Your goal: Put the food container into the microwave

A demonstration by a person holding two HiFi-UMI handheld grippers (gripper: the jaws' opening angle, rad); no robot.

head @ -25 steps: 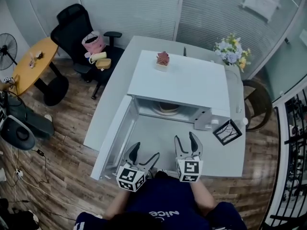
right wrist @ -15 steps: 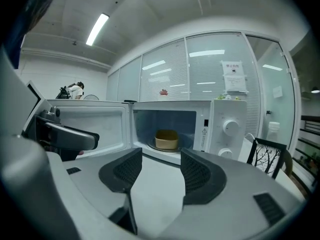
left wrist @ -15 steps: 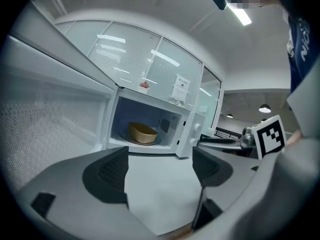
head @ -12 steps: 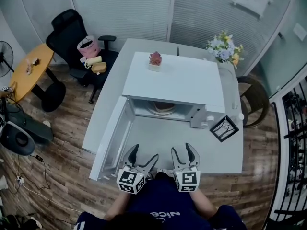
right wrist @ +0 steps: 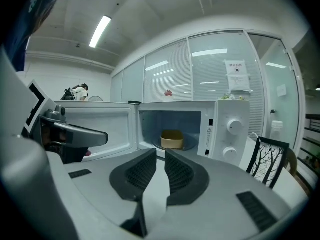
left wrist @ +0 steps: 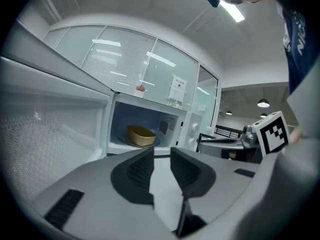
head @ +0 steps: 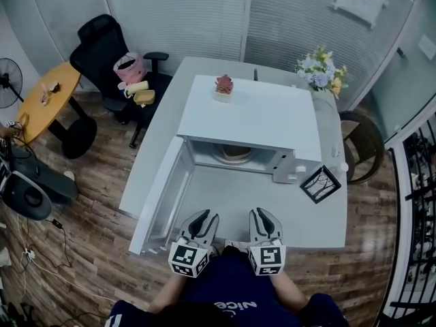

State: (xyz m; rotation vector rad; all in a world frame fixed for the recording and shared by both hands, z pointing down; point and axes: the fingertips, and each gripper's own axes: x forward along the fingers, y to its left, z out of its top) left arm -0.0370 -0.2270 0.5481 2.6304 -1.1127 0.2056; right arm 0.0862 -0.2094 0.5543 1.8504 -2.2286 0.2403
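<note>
Head view puts both tools low at the near edge of the table [head: 235,199], side by side and well short of the microwave [head: 252,114]. The left gripper [head: 206,218] has its jaws drawn almost together, with only a thin slit between them and nothing in it. The right gripper [head: 266,215] is the same, nearly closed and empty. The food container [head: 235,153] already sits on the turntable inside the cavity, and both gripper views show it there as a tan tub, upright and roughly centred.

By my reading the placing is done and only the open door [head: 163,196] is left to deal with (if shutting it counts as part of the job). That is where trouble could start.

- The door stands swung wide to the left, near the table's left edge. A push from narrow closed jaw tips could skid off its smooth face.
- A hard swing could slam it and jolt the whole oven. The small potted plant [head: 223,86] on top, near the back, might then tip or walk.
- The black wire frame [head: 321,184] stands just beside the oven's right front corner, so a wide sweep of the right gripper could knock it over.
- Reaching back into the cavity risks nudging the tub off centre.
</note>
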